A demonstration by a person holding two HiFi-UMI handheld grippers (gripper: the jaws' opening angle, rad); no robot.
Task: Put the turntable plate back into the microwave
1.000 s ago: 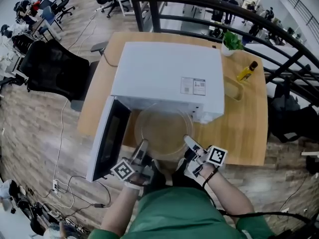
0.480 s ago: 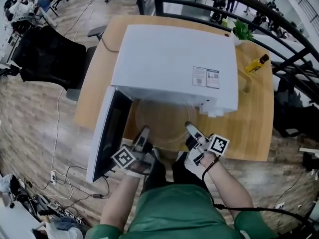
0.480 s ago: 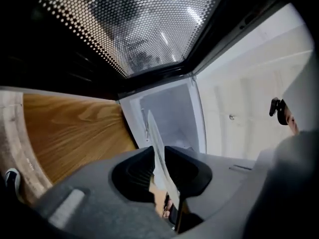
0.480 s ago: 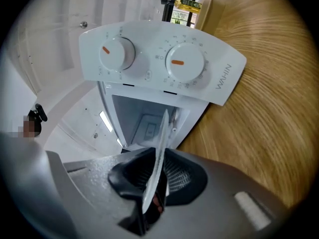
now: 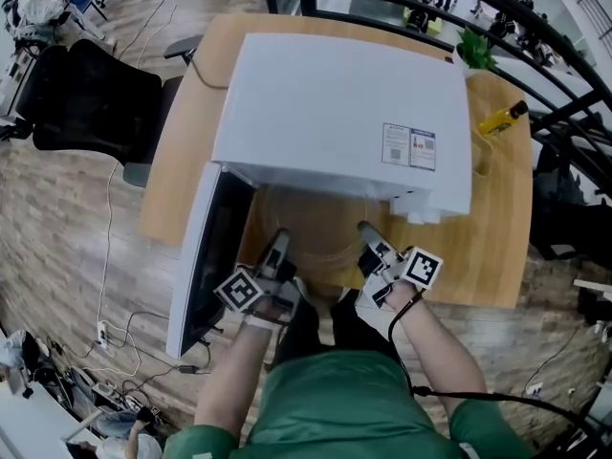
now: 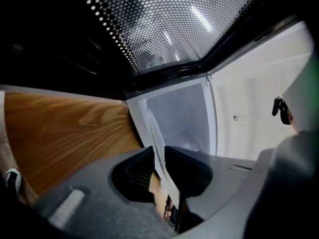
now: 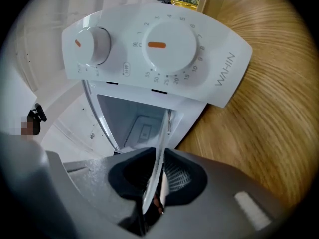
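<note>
Gripping the glass turntable plate (image 5: pixel 320 229) at opposite rim edges: left tongs (image 5: pixel 278 245) and right tongs (image 5: pixel 367 232) are each clamped on its rim. The plate is centre frame, at the mouth of the white microwave (image 5: pixel 335 113). The door (image 5: pixel 206 256) is swung open at left. The unit stands on a wooden tabletop (image 5: pixel 497 247).

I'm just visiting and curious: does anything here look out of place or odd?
Nothing is spilled or broken. Only the glass turntable plate is out of its place: the left gripper and right gripper pinch its near rim, holding it at the open microwave's mouth.
</note>
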